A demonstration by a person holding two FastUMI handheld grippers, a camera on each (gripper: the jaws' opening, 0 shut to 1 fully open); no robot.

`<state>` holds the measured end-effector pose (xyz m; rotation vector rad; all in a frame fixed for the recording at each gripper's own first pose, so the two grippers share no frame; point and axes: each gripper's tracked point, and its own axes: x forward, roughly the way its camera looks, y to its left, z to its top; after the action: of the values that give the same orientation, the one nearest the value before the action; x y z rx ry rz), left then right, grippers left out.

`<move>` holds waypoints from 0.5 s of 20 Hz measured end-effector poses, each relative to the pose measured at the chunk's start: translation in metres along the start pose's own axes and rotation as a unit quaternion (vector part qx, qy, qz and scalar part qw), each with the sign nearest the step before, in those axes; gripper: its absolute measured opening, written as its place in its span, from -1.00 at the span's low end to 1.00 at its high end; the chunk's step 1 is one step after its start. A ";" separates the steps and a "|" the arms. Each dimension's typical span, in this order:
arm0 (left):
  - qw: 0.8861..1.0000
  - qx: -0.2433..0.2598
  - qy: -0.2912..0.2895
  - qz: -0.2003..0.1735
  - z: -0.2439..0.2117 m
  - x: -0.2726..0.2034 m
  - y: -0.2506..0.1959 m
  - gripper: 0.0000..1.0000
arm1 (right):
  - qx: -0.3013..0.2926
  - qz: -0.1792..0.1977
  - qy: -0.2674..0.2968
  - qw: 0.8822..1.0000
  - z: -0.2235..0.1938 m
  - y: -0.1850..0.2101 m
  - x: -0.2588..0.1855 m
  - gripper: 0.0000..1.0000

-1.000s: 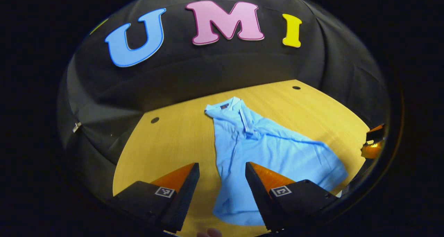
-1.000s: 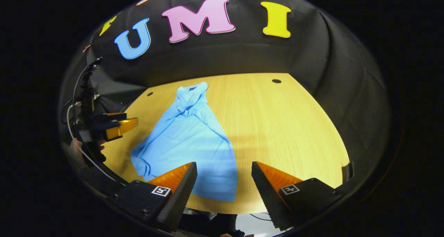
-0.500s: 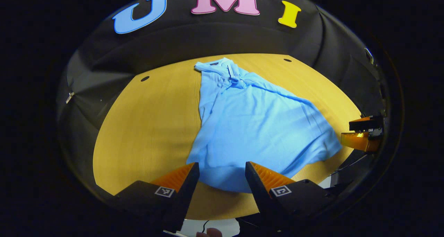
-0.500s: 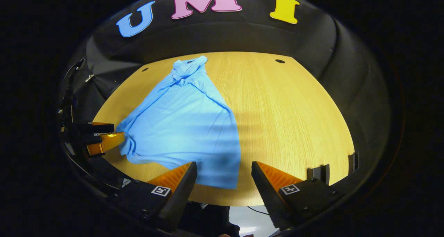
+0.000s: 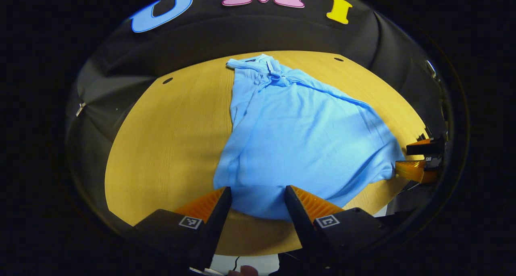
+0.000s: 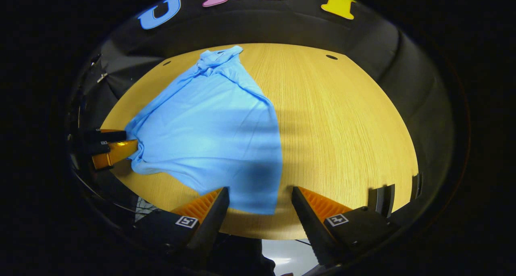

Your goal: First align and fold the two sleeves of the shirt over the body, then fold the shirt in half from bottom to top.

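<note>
A light blue shirt lies flat on the wooden table, collar at the far end and hem toward the near edge. My left gripper is open, and the left part of the hem lies between its fingers. In the right gripper view the shirt spreads to the left. My right gripper is open over the hem's right corner. The left gripper also shows at the shirt's left corner, and the right gripper beside the right corner.
Two small round holes sit near the table's far edge. The table's near edge runs just behind both grippers, with floor below. A dark bracket stands at the front right edge. Bare wood lies right of the shirt.
Both grippers have drawn back toward the table's near edge and now sit at the hem's corners. Both stay open. The shirt's lower part lies spread wider.
</note>
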<state>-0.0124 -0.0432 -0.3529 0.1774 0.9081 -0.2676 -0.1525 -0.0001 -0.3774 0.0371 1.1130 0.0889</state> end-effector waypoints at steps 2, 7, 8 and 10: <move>1.000 -0.001 -0.002 -0.002 -0.003 0.001 -0.001 0.75 | -0.006 0.004 0.003 1.000 -0.001 0.002 0.002 0.94; 0.997 -0.073 0.019 -0.035 -0.005 0.002 -0.011 0.58 | -0.021 0.018 0.000 1.000 0.000 0.012 0.003 0.48; 0.996 -0.074 0.021 -0.046 -0.004 0.003 -0.014 0.24 | -0.023 0.024 0.002 0.999 0.001 0.015 0.003 0.19; 0.996 -0.063 0.021 -0.066 -0.003 0.002 -0.023 -0.31 | -0.022 0.031 0.000 0.999 0.004 0.019 0.007 -0.22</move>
<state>-0.0203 -0.0650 -0.3572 0.0067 0.9778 -0.3282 -0.1469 0.0194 -0.3804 0.0317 1.1104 0.1684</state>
